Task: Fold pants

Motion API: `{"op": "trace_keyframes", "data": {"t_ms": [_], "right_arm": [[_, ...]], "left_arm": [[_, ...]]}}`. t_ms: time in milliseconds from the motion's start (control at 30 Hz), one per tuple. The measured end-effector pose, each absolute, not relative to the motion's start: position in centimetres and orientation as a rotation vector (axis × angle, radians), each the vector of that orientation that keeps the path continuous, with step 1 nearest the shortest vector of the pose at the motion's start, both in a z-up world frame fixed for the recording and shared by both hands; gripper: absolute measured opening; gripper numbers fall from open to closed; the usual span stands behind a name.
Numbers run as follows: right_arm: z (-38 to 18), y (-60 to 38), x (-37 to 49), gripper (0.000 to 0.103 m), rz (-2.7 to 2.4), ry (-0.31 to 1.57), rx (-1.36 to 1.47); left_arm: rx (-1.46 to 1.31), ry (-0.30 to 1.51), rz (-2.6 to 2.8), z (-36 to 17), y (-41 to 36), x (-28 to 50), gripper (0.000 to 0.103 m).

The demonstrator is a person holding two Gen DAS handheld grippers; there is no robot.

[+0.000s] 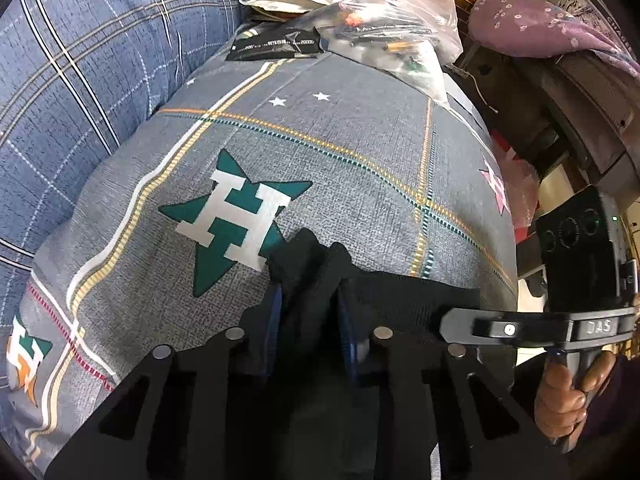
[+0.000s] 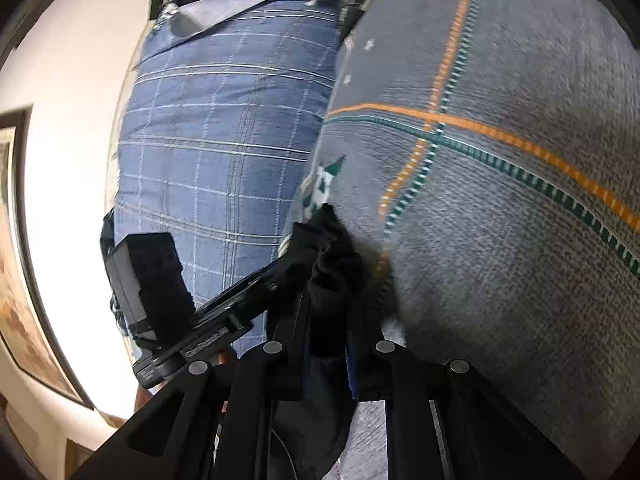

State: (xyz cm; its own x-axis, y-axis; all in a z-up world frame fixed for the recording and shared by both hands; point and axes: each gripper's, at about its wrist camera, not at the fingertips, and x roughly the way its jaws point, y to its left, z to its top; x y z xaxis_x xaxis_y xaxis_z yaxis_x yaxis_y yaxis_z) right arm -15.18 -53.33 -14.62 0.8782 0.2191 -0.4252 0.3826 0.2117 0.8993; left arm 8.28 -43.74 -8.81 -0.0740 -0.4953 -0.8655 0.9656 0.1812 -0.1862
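The black pants (image 1: 400,292) lie bunched at the near edge of a grey bedsheet (image 1: 340,168) with a green star and white H. My left gripper (image 1: 308,280) is shut on a fold of the black pants, held just above the sheet. The right gripper's body shows at the right of the left wrist view (image 1: 572,264). In the right wrist view my right gripper (image 2: 332,280) is shut on another bunch of the black pants (image 2: 332,264), close over the sheet (image 2: 500,220). The left gripper's body (image 2: 160,292) sits just to its left.
A blue plaid pillow (image 1: 72,100) lies along the left, also in the right wrist view (image 2: 224,140). Plastic bags (image 1: 384,28) and a black packet (image 1: 276,46) sit at the far end of the bed. A purple floral cloth (image 1: 540,24) drapes furniture at the right.
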Motion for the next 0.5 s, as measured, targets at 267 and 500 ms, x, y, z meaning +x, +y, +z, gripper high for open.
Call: {"op": "trace_keyframes", "data": {"t_ms": [267,500], "right_arm": [[-10.5,-52.3,-16.0,0.009,-0.021,0.475,1.223],[-9.0,-51.0,-16.1,0.008,-0.034,0.481,1.193]], "left_arm": [[0.459,0.957,-1.33,-5.3,-41.0,8.0,0.018],[0.392,0.926,-1.268,-3.6,-39.2,7.4,0.017]]}}
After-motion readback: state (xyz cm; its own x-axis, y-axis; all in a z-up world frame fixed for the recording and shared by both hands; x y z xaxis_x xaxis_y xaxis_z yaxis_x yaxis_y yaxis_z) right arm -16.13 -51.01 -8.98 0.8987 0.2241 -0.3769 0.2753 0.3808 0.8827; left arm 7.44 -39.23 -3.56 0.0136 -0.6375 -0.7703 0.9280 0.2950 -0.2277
